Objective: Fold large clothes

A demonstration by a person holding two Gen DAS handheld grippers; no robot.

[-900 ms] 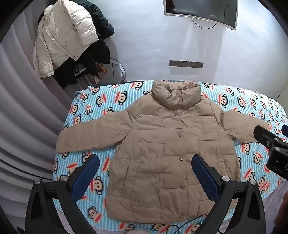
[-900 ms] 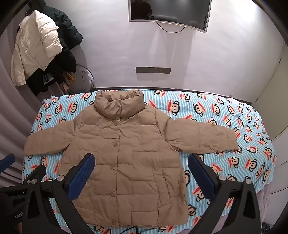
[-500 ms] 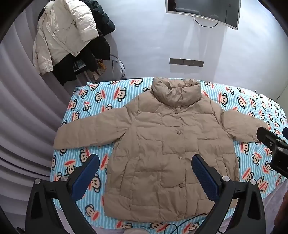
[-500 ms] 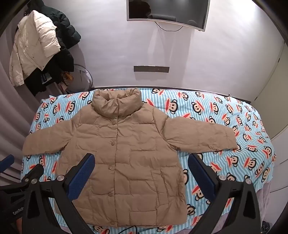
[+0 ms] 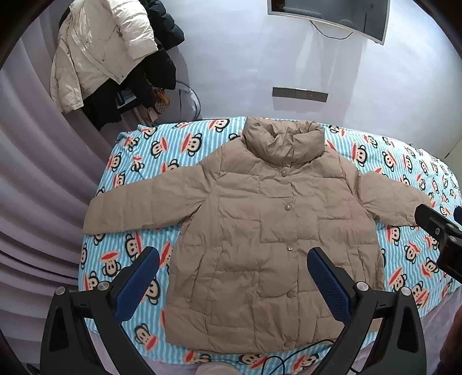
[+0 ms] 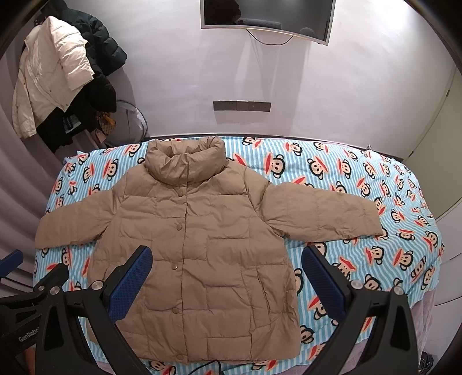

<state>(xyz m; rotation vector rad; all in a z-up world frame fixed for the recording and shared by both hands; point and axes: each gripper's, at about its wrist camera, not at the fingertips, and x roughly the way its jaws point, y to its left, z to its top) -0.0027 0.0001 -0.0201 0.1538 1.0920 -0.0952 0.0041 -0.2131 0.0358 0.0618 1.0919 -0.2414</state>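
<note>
- The tan puffer jacket (image 5: 268,245) is lying face-up and buttoned on the bed (image 5: 130,161), sleeves stretched out to either side.
- Both the left tool (image 5: 231,285) and the right tool (image 6: 228,279) are hovering above it, jaws spread wide and holding nothing.
- It is looking light, soft, bulky and probably slippery, likely springing back when folded.
- Cuffs and hem corners are offering the best hold.

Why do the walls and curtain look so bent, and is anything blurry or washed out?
Left wrist view: the fisheye lens bows the curtain and darkens the corners; the tan jacket is sharp and evenly lit. Right wrist view: the same bending curves the bed edge; the wall is bright beside soft shadows under the screen, with no real glare.
</note>
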